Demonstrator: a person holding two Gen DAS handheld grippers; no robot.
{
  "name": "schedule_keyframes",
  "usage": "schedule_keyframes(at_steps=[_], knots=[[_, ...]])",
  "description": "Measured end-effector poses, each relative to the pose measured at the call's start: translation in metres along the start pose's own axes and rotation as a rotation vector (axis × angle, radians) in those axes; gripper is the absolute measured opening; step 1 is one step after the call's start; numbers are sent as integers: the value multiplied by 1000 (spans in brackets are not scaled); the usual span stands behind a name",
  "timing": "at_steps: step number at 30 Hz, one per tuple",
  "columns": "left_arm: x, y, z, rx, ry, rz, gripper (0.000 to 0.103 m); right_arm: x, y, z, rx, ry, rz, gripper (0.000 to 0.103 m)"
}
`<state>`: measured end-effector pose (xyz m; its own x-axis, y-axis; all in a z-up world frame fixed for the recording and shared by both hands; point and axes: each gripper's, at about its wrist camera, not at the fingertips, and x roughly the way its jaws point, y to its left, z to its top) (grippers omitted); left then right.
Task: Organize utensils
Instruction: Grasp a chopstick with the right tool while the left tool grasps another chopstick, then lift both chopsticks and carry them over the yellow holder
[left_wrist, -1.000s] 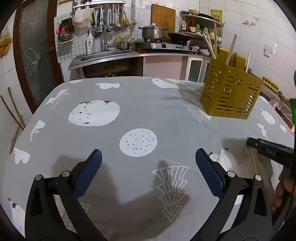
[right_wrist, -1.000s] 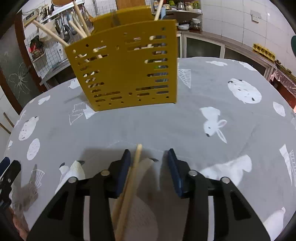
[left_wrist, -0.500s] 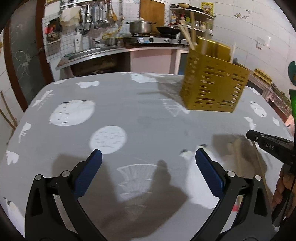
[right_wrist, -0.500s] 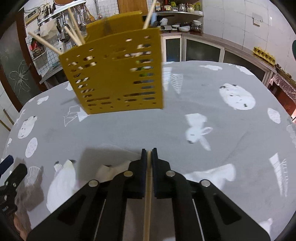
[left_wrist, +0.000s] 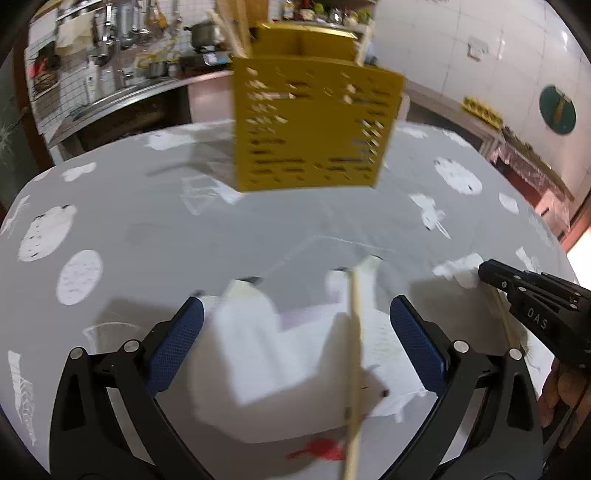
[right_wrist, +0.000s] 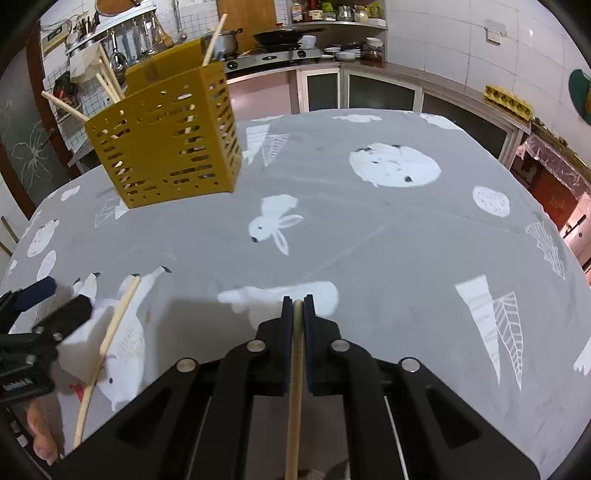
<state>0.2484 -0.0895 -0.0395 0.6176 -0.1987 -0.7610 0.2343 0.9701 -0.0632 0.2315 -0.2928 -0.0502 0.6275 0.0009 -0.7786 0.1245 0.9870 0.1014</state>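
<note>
A yellow slotted utensil holder (left_wrist: 314, 125) stands on the grey tablecloth with several wooden chopsticks in it; it also shows in the right wrist view (right_wrist: 166, 147). My left gripper (left_wrist: 295, 343) is open over a loose wooden chopstick (left_wrist: 354, 369) that lies on the cloth between its fingers. That chopstick also shows in the right wrist view (right_wrist: 110, 343). My right gripper (right_wrist: 297, 306) is shut on another wooden chopstick (right_wrist: 295, 387) and holds it above the cloth. The right gripper shows at the right edge of the left wrist view (left_wrist: 532, 306).
The table (right_wrist: 369, 229) has a grey cloth with white animal prints. Behind it are a kitchen counter with a sink (left_wrist: 122, 99), a stove with pots (right_wrist: 280, 40) and cabinets. The table's right edge (left_wrist: 554, 236) drops off to the floor.
My right gripper shut on a chopstick and lifted it away to the right. My left gripper swung right and now straddles the remaining chopstick, closer to the holder.
</note>
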Motion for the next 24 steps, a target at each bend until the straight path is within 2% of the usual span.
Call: schedule_keyframes(at_steps=[1,3,6,8,10,12,15,21,24], knots=[[5,-6,0,8,21,3,96,0,-3,-2,2,0,1,6],[12,-12,0,26,50,8,80,1,-6,-4,9,0,3,6],[22,-20,0,48,85,1,66,2,-11,-5,28,-1,15,6],[25,-23,0,56,84,10,63,2,-10,-5,32,-2,19,6],[28,-27,4,64,95,1,54,2,-7,-5,31,-5,26,6],[31,-30,10,70,114,-5,42,0,-4,-4,27,-10,35,6],[31,-25,15,61,136,-11,29,-2,2,-1,21,-18,49,6],[32,-16,19,18,135,-35,10,-1,16,7,18,-26,68,6],[30,-17,18,18,123,-35,5,-4,22,10,18,-32,83,6]])
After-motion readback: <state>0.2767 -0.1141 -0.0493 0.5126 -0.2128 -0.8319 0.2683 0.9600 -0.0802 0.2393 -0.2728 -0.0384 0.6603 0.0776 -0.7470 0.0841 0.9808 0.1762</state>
